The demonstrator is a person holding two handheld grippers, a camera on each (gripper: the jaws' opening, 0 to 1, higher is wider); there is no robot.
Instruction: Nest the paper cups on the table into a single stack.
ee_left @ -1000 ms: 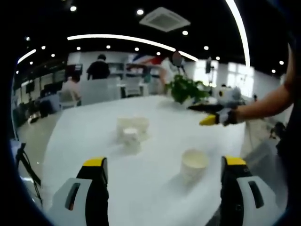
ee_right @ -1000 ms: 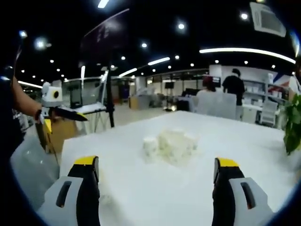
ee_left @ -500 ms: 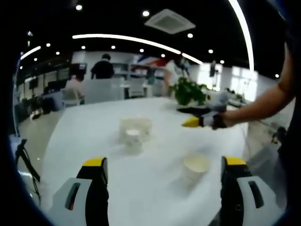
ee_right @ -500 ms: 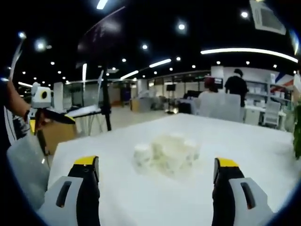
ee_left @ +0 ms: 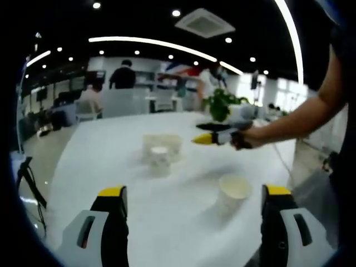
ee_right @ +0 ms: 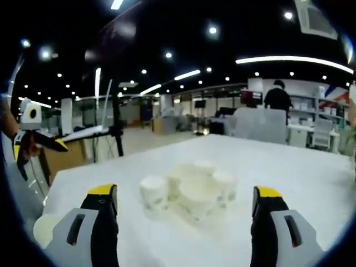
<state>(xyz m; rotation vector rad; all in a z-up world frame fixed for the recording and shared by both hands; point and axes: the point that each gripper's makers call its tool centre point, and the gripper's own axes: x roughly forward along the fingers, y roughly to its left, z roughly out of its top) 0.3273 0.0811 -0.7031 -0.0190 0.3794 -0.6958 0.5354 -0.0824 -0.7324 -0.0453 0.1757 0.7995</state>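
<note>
Several white paper cups (ee_right: 189, 188) sit clustered upright on the white table (ee_right: 311, 172), straight ahead of the right gripper (ee_right: 183, 222), whose yellow-tipped jaws stand wide apart with nothing between them. In the right gripper view, one cup of the cluster (ee_right: 153, 192) stands at the left edge of the group, just beside the others, and a lone cup (ee_right: 45, 229) shows at the lower left near the table's edge, well apart from them. In the left gripper view, the left gripper (ee_left: 192, 222) is likewise spread open and empty above the table (ee_left: 100, 167), with the single paper cup (ee_left: 233, 191) upright just inside its right jaw's line and not touching it. Farther on, the cluster (ee_left: 160, 151) sits near the table's middle, a smaller cup in front of the rest. The right gripper (ee_left: 207, 138) reaches in from the right, held by a person's hand (ee_left: 243, 137), hovering above the table near the cluster. A potted plant (ee_left: 221, 104) stands at the far edge.
</note>
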